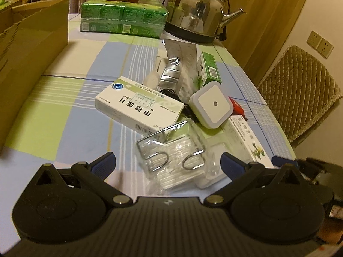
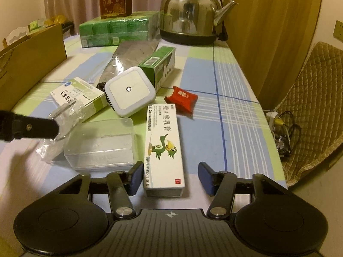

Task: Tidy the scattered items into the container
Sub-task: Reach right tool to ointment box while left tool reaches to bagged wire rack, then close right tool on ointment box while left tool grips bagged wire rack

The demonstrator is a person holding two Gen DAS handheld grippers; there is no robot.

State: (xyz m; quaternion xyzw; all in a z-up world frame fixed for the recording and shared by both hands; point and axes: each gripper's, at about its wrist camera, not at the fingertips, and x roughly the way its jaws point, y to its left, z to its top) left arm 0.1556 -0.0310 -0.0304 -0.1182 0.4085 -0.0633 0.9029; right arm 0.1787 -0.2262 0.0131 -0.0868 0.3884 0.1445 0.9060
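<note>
both grippers lined up over the clutter, nothing lifted yet

right gripper is released, straddling the ointment box without pinching it; left gripper gapes around the bagged hooks. the cardboard box waits left.

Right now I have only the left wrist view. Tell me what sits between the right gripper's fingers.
Observer: The right gripper straddles the near end of the long white duck box; its pads stand clear of both sides.
Operator: Describe the red thing behind the night light.
Observer: A small red packet, lying flat on the tablecloth, apart from the duck box.
Operator: Name the pale thing right of my wrapped wire rack.
Observer: A clear plastic box, lying just left of the duck box.
</note>
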